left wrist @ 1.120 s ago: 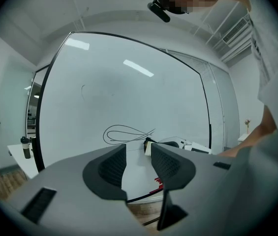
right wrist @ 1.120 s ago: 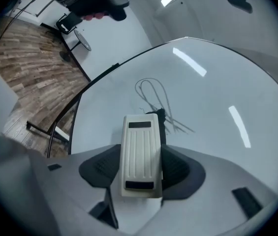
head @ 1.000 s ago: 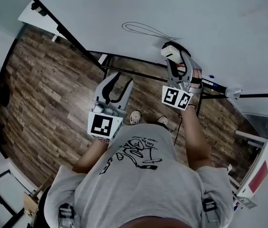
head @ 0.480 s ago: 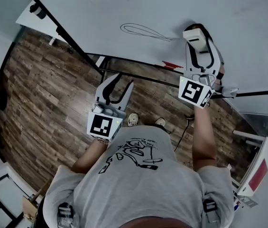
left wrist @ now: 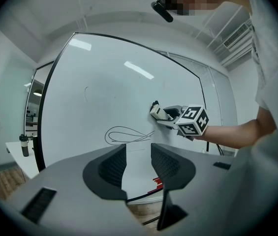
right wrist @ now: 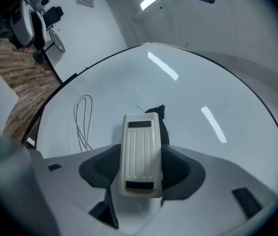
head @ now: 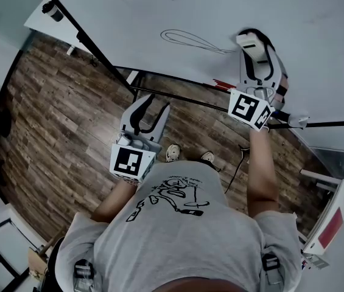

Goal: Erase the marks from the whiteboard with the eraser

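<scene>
Eraser [right wrist: 139, 146] sits clamped between your right gripper's [right wrist: 139, 173] jaws, its front end at the whiteboard [head: 159, 5], just beside the tail of the looped line [head: 190, 40]. That loop is whole (no gap or smear that I can see), so the wiping looks barely begun. Your left gripper [left wrist: 138, 163] hangs back from the board, jaws narrowly apart, holding nothing.

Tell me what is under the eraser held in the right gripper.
Past the far edge of the eraser, clamped in the right gripper, its dark felt pad shows against the whiteboard. Any ink directly beneath is covered. The looped line lies uncovered alongside.
</scene>
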`<state>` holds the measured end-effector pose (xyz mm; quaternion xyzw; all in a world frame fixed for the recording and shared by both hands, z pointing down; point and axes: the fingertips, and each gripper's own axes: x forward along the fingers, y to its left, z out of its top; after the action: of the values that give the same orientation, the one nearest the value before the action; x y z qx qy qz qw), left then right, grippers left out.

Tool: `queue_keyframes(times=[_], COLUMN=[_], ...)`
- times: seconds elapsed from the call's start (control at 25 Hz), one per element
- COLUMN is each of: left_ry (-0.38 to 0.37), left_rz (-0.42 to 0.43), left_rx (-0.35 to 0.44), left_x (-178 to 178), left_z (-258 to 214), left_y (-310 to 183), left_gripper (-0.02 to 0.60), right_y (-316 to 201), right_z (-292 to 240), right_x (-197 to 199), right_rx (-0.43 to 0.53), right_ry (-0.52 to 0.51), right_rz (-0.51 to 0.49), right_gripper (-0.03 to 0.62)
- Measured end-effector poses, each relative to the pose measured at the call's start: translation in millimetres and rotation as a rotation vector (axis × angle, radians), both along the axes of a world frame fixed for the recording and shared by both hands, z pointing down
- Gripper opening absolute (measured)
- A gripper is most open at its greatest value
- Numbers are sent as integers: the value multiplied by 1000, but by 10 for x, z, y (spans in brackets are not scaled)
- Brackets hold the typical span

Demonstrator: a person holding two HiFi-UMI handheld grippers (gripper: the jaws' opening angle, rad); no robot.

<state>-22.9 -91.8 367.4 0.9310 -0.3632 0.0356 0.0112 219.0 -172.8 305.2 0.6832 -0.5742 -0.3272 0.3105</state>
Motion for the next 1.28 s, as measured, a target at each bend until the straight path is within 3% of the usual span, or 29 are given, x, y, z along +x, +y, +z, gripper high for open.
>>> queue_keyframes(times=[0.28,1.28], left_ry=[-11,-19], left_rz=[21,-36], left_rx=[-5,-8], left_x=[74,-92], left_z=[58,41], left_y=[-17,47], left_gripper=[169,167], right_y=[-46,-273], right_z=[155,956], right_x=[-101,-596], right_rx=[2,-25], right_ry=[31,111], right_rz=[-8,-91], right_gripper=[256,256])
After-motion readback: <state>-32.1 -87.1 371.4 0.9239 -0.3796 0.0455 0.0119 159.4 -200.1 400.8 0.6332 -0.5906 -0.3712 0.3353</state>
